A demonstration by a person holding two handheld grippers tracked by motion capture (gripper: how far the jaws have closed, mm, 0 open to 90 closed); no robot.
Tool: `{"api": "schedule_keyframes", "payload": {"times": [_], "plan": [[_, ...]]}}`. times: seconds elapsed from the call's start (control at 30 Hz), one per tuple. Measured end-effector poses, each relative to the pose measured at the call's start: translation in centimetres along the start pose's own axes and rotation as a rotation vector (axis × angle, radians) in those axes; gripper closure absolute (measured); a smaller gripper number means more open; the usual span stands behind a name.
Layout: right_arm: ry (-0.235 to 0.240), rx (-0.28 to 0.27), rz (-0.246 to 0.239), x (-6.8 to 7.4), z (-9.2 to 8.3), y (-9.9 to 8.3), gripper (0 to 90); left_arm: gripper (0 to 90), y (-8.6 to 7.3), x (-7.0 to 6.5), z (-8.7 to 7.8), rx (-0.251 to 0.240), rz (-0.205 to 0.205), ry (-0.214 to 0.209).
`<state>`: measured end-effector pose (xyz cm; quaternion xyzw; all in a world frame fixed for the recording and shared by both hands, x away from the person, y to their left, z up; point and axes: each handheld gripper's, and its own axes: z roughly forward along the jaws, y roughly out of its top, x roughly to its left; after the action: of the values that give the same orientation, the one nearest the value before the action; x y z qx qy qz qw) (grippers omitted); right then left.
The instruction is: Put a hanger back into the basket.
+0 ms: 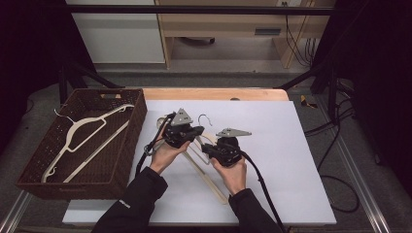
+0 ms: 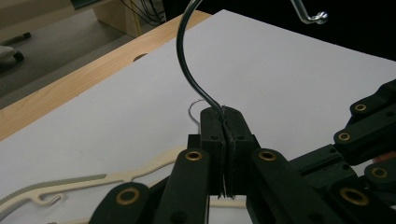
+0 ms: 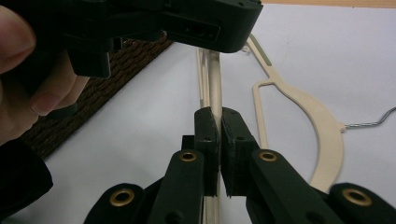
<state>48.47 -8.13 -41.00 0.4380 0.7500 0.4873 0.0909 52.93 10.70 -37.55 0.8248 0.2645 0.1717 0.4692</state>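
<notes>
White sheet over the wooden table (image 1: 214, 93), wicker basket (image 1: 127, 160) at your left with one cream hanger (image 1: 80, 132) already lying inside. You've got a second hanger (image 1: 204, 167) pinned from two ends, likely to keep it from swinging on the carry over. Your left hand-held gripper (image 2: 225, 135) is clamped tight on its wire hook (image 2: 189, 60), your right hand-held gripper (image 3: 218, 140) closed on the cream bar (image 3: 212, 77). Both wrists sit low, knuckles close together mid-table, with another hanger (image 3: 322, 121) flat alongside.
</notes>
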Motion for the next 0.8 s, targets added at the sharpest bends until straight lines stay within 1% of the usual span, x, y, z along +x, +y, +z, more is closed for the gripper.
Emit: {"api": "schedule_keyframes", "payload": {"times": [0.1, 0.2, 0.23, 0.3, 0.4, 0.47, 0.5, 0.53, 0.6, 0.7, 0.77, 0.8], "plan": [[0.008, 0.002, -0.005, 0.0, 0.0, 0.0, 87.2, 73.7, 0.3, 0.2, -0.9, -0.023, -0.030, -0.023], [0.019, 0.003, -0.003, 0.1, -0.3, 0.0, 87.3, 57.3, 0.5, 0.4, -2.2, -0.046, -0.049, -0.022], [0.026, 0.004, -0.005, 0.1, -0.4, 0.1, 87.3, 53.4, 0.5, 0.4, -2.8, -0.055, -0.052, -0.026], [0.035, 0.003, -0.012, 0.0, -0.8, 0.2, 87.4, 45.9, 0.6, 0.4, -3.9, -0.076, -0.042, -0.023], [0.068, -0.003, -0.021, -0.3, -1.6, 0.5, 87.4, 33.0, 0.6, 0.3, -5.4, -0.097, -0.034, -0.030], [0.083, -0.003, -0.042, -0.7, -2.2, 0.7, 87.4, 29.4, 0.5, 0.3, -6.3, -0.102, -0.022, -0.044], [0.098, -0.001, -0.054, -0.8, -2.6, 0.8, 87.4, 26.4, 0.4, 0.3, -6.6, -0.097, -0.023, -0.053], [0.106, 0.001, -0.071, -1.0, -2.9, 0.9, 87.4, 24.8, 0.2, 0.3, -6.9, -0.090, -0.014, -0.058], [0.140, 0.008, -0.089, -1.3, -3.6, 1.0, 87.4, 23.0, -0.2, 0.3, -7.2, -0.064, 0.007, -0.055], [0.189, 0.020, -0.131, -1.5, -4.5, 1.1, 87.4, 20.7, -0.7, 0.3, -7.3, -0.011, 0.039, -0.067], [0.217, 0.032, -0.157, -1.4, -5.1, 1.2, 87.4, 22.3, -1.0, 0.2, -7.2, 0.013, 0.060, -0.087], [0.233, 0.034, -0.171, -1.4, -5.3, 1.2, 87.4, 23.8, -1.1, 0.1, -7.2, 0.015, 0.063, -0.092]]}}
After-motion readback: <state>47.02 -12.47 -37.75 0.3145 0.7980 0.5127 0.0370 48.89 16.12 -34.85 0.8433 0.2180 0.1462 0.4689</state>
